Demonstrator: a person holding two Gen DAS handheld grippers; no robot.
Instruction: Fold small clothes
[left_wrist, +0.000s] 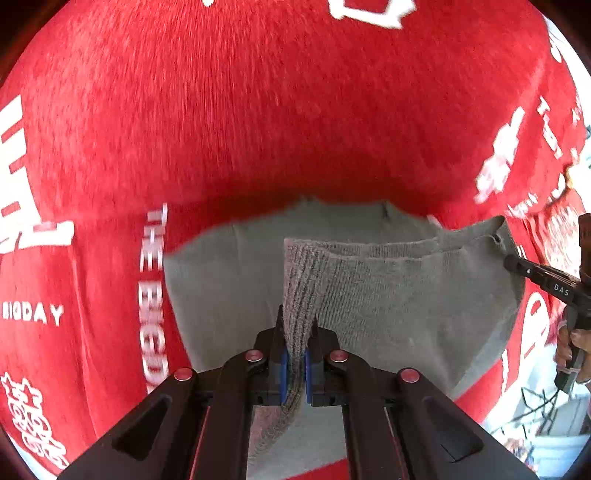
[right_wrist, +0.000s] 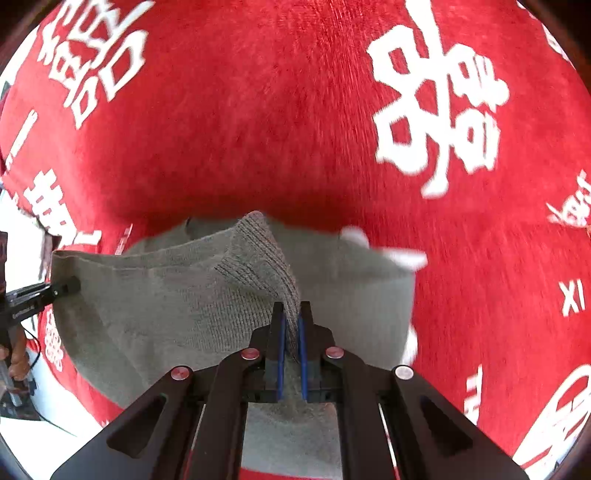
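Note:
A small grey knitted garment (left_wrist: 388, 295) hangs stretched between both grippers above the red cloth. My left gripper (left_wrist: 295, 332) is shut on its ribbed hem at one corner. My right gripper (right_wrist: 291, 317) is shut on the ribbed hem at the other corner; the garment (right_wrist: 166, 295) sags leftward from it. In the left wrist view the right gripper's finger (left_wrist: 535, 273) pinches the far corner. In the right wrist view the left gripper's finger (right_wrist: 44, 291) pinches the opposite corner. The garment's lower part drapes below and is partly hidden by the grippers.
A red plush cloth (left_wrist: 258, 110) with white characters and lettering covers the surface under the garment, also in the right wrist view (right_wrist: 258, 110). A person's hand (left_wrist: 576, 343) holds the right gripper's handle. White floor and cables (right_wrist: 22, 417) show at the cloth's edge.

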